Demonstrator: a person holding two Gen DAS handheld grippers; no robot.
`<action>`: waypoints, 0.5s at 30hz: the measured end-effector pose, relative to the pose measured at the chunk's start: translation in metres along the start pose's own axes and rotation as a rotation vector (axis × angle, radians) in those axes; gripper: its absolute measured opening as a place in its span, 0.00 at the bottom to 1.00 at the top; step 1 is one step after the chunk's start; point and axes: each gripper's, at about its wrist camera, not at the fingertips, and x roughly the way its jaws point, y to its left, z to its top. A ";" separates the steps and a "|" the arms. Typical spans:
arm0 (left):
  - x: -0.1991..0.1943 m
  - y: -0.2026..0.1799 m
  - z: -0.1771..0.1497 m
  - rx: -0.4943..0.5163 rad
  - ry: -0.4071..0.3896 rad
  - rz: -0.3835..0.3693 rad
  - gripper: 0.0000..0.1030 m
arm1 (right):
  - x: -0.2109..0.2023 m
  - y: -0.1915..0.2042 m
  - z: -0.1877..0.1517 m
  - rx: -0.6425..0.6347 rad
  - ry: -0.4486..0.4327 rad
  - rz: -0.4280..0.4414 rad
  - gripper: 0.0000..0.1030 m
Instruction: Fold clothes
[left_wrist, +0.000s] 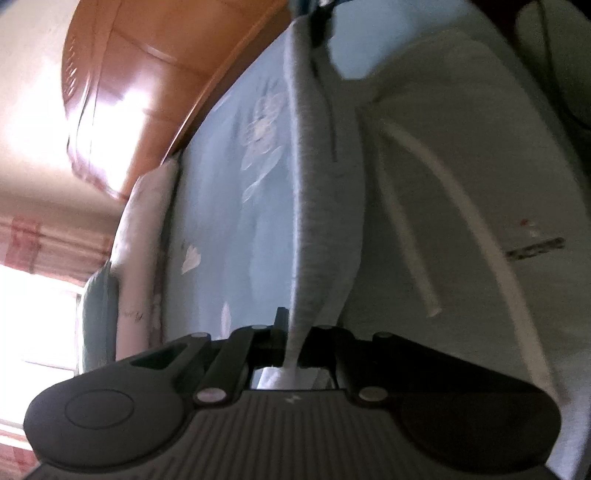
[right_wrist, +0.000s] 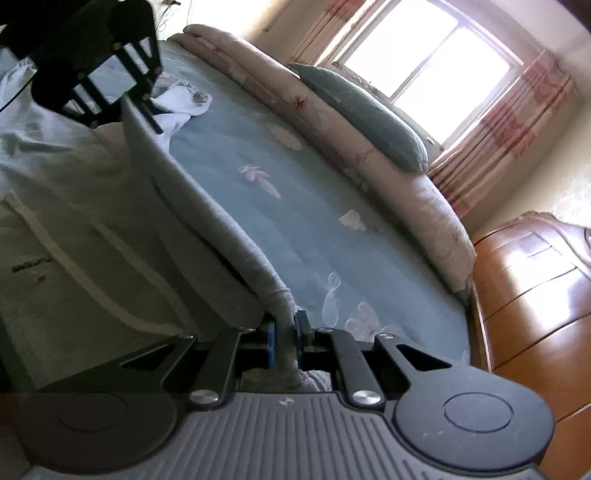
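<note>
Two claws are clamped on one grey garment: the left claw and right claw hold opposite ends, so its edge is stretched taut above the bed for folding.

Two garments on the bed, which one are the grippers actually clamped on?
The grey garment: its edge is stretched taut between the left gripper and the right gripper. The white garment lies crumpled on the bedsheet, ungripped.
</note>
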 end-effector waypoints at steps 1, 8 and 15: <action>-0.003 -0.007 0.000 0.022 -0.006 0.004 0.02 | 0.000 0.002 -0.004 0.009 0.008 0.008 0.11; -0.015 -0.042 -0.005 0.120 -0.007 -0.006 0.02 | -0.009 0.029 -0.021 -0.031 0.049 0.078 0.10; -0.030 -0.051 -0.009 0.145 -0.005 0.017 0.02 | -0.026 0.062 -0.020 -0.163 0.069 0.084 0.10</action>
